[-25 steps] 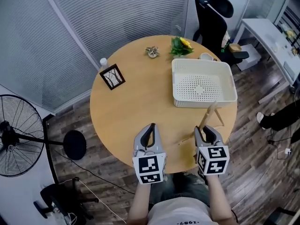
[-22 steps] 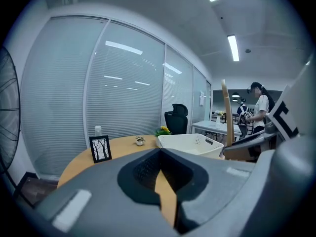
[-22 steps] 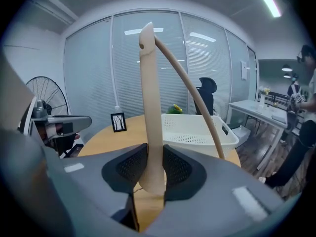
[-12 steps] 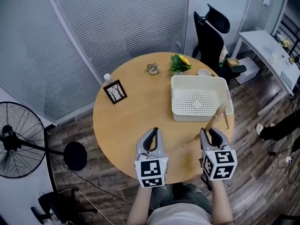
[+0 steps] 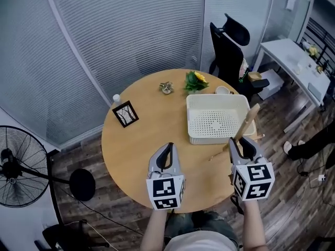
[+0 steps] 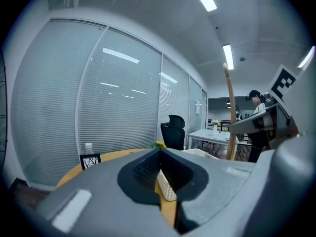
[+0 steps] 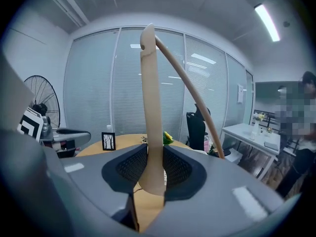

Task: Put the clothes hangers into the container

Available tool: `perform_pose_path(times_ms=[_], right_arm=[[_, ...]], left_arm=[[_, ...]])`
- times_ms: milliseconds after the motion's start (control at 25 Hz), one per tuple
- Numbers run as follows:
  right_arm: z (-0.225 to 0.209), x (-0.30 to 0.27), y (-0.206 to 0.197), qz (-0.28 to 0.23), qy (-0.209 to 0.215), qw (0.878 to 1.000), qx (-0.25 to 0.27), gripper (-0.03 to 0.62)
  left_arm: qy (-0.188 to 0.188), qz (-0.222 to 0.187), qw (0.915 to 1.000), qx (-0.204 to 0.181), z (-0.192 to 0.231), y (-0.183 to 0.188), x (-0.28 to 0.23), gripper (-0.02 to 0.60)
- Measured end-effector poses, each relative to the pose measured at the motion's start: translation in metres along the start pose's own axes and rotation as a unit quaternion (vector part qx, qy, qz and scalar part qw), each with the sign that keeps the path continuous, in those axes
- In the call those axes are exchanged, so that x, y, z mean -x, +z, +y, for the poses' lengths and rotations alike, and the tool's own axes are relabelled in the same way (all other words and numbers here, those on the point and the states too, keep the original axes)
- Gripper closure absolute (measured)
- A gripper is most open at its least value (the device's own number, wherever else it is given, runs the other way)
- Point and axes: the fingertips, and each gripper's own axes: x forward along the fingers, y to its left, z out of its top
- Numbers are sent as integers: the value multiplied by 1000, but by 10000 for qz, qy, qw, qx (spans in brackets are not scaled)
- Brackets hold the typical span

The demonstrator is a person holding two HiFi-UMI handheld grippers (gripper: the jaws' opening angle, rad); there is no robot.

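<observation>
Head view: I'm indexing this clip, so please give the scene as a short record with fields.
Surface: round wooden table
Container: white perforated basket, empty, on the table's right side
Right tool: shut on wooden hanger, which rises upright from the pads
Left tool: shut, holding nothing
Other items: picture frame, yellow flower
Task status: wooden hanger not yet in the basket

Pale wood hanger [image 5: 248, 118] against a cream container [image 5: 217, 95] with a dotted, perforated base, on a honey-tan table [image 5: 141, 145]. The grey left gripper [image 5: 166, 146] and right gripper [image 5: 242, 141] have black pads and cubes with black-and-white square markers. Upper centre, a yellow flower [image 5: 199, 77] with green leaves. At left, a black frame [image 5: 126, 114] and a black fan [image 5: 21, 166]. The floor [image 5: 293, 192] is dark brown plank and the blinds [image 5: 131, 30] are grey-white, finely striped.
</observation>
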Motion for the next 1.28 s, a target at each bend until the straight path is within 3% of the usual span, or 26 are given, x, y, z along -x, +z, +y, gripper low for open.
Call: perform_pose_path(times_ms=[440, 1280], right_arm=[[4, -21, 43, -196, 98, 9996, 164, 465], [14, -56, 29, 190, 288, 9993, -170, 465]], left_arm=[[-156, -81, 9998, 58, 6, 20, -19, 581], [-246, -81, 9997, 26, 13, 27, -39, 581]])
